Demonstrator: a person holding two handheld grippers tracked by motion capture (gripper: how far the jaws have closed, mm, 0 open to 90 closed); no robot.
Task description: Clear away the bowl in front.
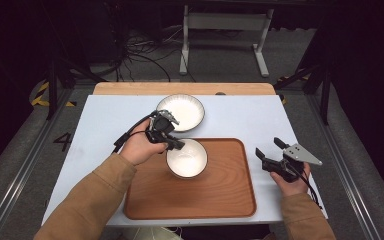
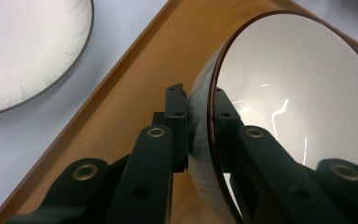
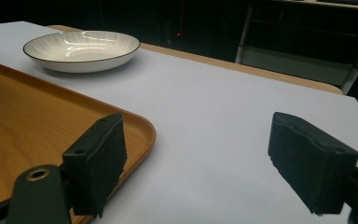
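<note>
My high view looks down and forward over the table (image 1: 105, 120), with the wooden tray (image 1: 220, 200) at lower center. My left gripper view sits very close on the bowl (image 2: 298, 93) rim, facing along the tray. My right gripper view looks low across the table toward the plate (image 3: 81, 49) at upper left. All 3 views share the tray.

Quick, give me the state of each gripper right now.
Left gripper: closed on the rim of the white bowl over the wooden tray.
Right gripper: open, holding nothing.
</note>
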